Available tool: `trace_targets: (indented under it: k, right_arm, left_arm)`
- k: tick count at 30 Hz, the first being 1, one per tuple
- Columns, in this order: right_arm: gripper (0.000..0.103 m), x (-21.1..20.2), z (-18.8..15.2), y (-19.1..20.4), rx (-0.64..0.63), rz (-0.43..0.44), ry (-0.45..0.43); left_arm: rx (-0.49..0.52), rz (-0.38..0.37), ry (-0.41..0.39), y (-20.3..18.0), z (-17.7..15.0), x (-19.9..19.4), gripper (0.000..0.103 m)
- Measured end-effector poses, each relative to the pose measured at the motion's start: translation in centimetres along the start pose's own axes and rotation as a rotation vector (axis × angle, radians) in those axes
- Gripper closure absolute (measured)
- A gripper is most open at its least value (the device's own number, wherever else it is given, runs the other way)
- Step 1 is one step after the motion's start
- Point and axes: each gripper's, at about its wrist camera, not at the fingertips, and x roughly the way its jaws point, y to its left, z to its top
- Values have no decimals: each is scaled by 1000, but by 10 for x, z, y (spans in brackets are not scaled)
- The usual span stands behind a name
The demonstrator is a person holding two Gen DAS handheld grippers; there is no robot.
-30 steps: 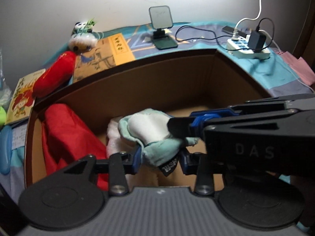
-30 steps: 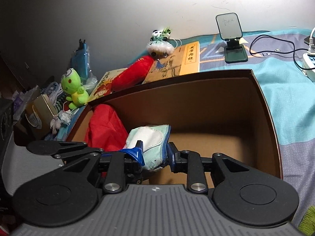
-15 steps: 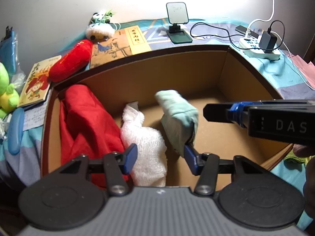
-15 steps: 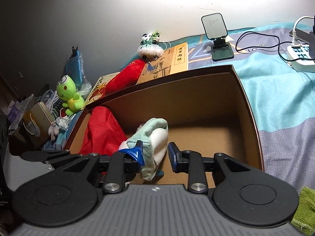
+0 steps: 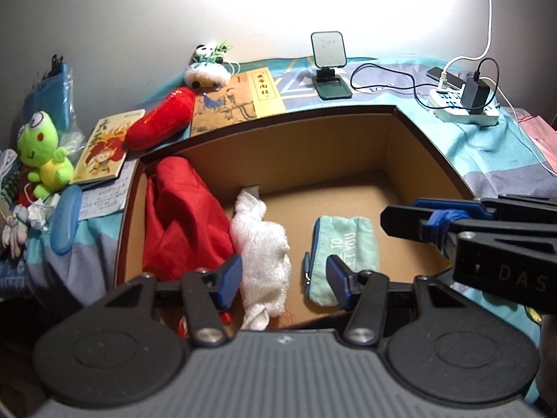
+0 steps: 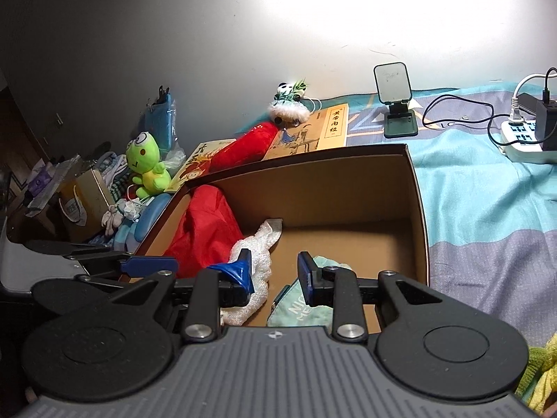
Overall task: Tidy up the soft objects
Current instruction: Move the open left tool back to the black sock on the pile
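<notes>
A brown cardboard box [image 5: 313, 142] sits on the bed. Inside lie a red cloth [image 5: 181, 219] at the left, a white fluffy towel [image 5: 261, 244] in the middle, and a mint green pouch [image 5: 344, 240] flat on the box floor. My left gripper [image 5: 283, 280] is open and empty above the box's near edge. My right gripper [image 6: 275, 275] is open and empty over the box, above the towel [image 6: 254, 261] and the pouch [image 6: 299, 310]; it also shows at the right of the left wrist view [image 5: 470, 230].
Outside the box lie a green frog plush [image 5: 41, 153], a red plush [image 5: 160, 122], two books [image 5: 236, 101], a panda toy [image 5: 209, 66], a phone stand [image 5: 329, 66] and a power strip with cables [image 5: 466, 104]. A yellow-green cloth [image 6: 539, 376] lies at the near right.
Both grippers held the mint pouch a second ago. They opened and drew back upward, and the pouch dropped flat onto the box floor beside the white towel.
</notes>
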Motion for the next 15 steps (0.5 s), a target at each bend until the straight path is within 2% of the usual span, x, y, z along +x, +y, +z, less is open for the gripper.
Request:
trace_targets:
  k: [9, 12, 15]
  right_arm:
    - [91, -31, -12, -9, 0, 52, 18]
    - [91, -42, -18, -15, -4, 65, 25]
    - [91, -54, -27, -23, -10, 64, 35]
  left_arm:
    - [-24, 18, 6, -26, -19, -25, 45]
    - [-24, 7, 6, -38, -27, -34, 44]
    - [-18, -35, 12, -56, -35, -39, 43]
